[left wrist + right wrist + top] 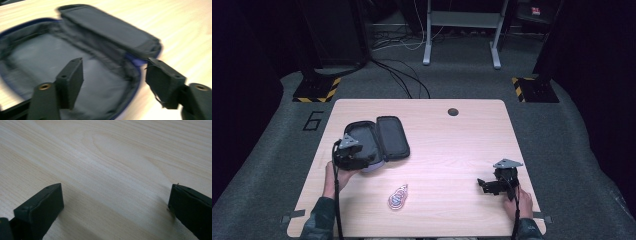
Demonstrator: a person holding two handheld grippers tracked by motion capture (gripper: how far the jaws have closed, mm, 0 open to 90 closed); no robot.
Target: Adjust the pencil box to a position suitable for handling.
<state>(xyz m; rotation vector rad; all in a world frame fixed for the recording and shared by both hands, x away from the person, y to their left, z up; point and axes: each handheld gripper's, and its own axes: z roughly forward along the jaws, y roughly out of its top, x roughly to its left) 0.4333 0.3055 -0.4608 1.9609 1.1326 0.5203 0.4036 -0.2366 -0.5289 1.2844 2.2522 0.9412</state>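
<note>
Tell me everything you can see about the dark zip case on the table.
The zip case is a dark, soft-looking fabric pouch with a blue edge, oblong with rounded corners. It lies fully open on the left part of the wooden table, its lid folded flat beside the base. The grey lining looks empty. The left tool is over its near edge, jaws apart and one over the lining; whether they touch it is unclear.

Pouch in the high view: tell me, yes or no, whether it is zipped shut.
No, the pouch lies open on the table, its lid flap folded back beside the left gripper.
</note>
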